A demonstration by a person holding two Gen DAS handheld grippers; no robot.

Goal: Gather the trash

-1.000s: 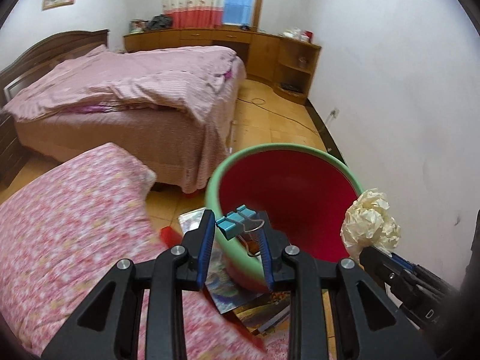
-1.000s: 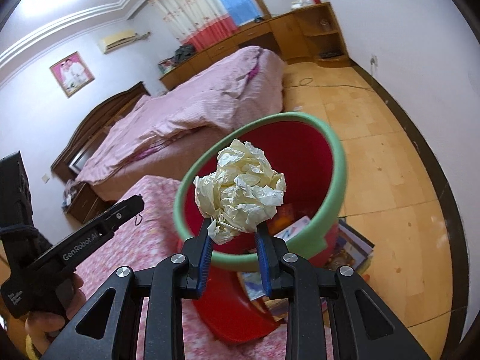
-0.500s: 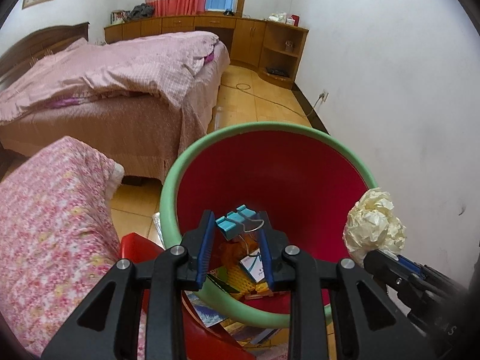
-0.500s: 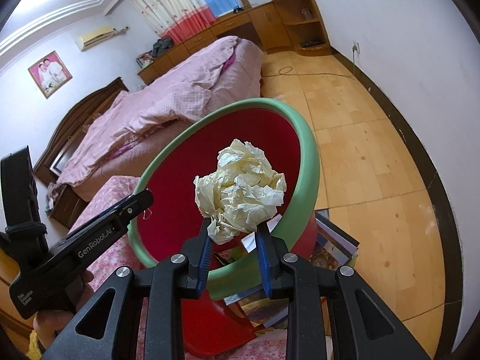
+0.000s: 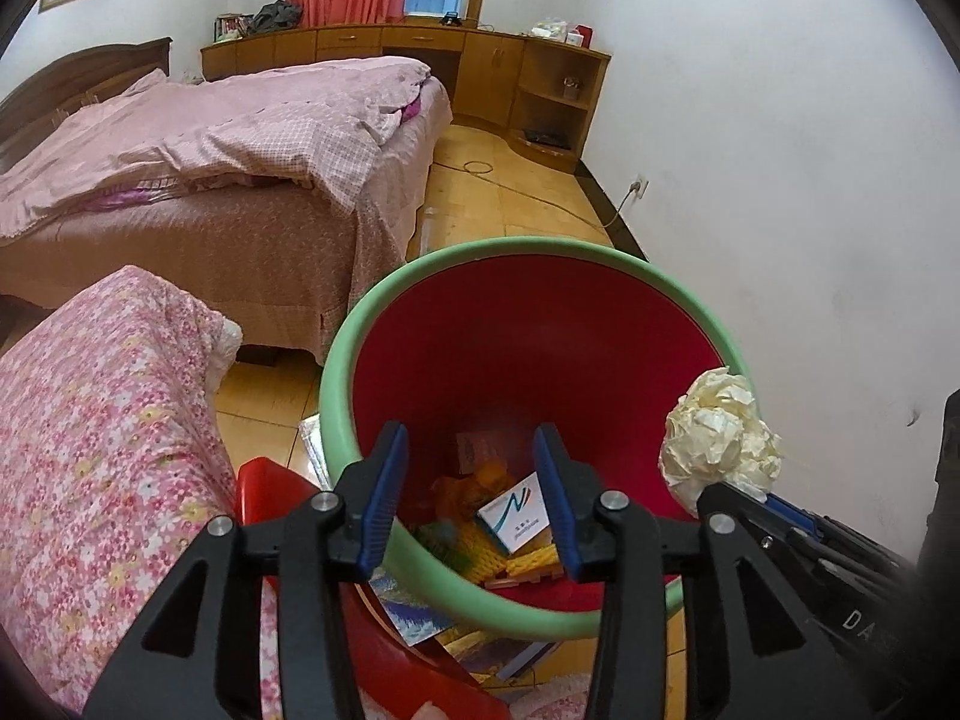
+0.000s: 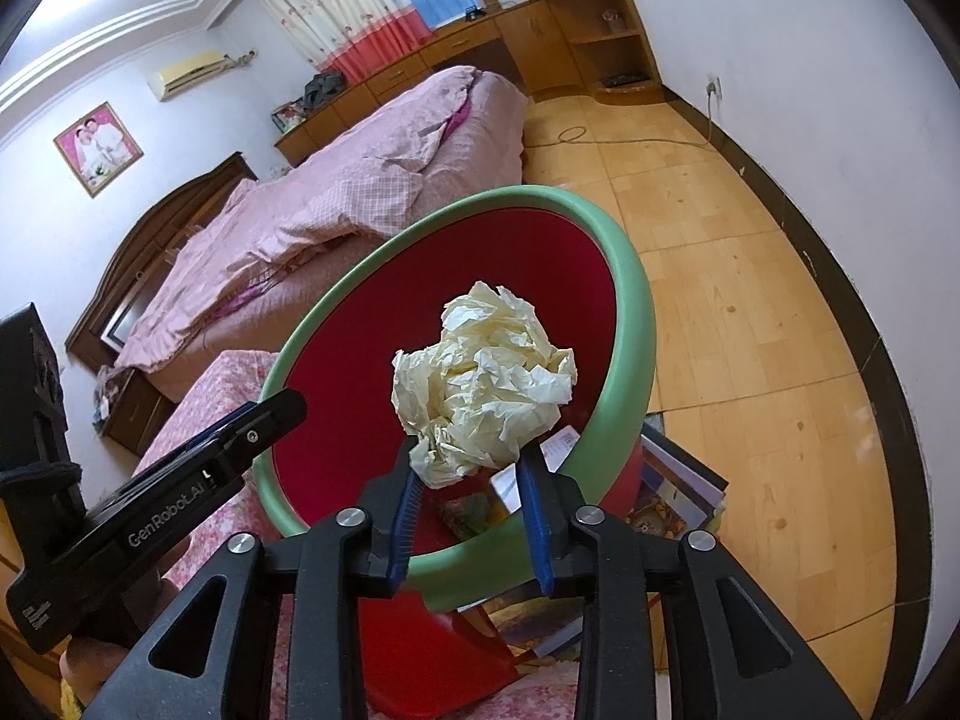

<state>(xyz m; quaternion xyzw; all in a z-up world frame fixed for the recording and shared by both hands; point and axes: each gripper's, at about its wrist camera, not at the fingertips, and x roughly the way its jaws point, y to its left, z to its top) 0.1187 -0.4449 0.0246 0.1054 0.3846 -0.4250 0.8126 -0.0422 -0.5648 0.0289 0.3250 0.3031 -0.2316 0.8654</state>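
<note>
A red bin with a green rim (image 5: 600, 249) (image 6: 630, 324) holds several pieces of trash, among them a white card (image 5: 516, 513). My left gripper (image 5: 471, 468) hangs open and empty over the bin's near rim. My right gripper (image 6: 468, 471) is shut on a crumpled cream paper ball (image 6: 480, 387) and holds it above the bin's mouth. The ball also shows in the left wrist view (image 5: 720, 438) at the bin's right rim. The blue binder clip is out of sight.
A flowered pink cushion (image 5: 90, 450) lies left of the bin. A red stool (image 5: 282, 489) and magazines (image 6: 678, 492) sit under the bin. A bed (image 5: 210, 138) stands behind, a white wall (image 5: 780, 180) to the right, wooden floor (image 6: 750, 300) around.
My left gripper has opened and the blue binder clip it held is gone from between its fingers. Both grippers have moved closer over the bin. The right still holds the paper ball.
</note>
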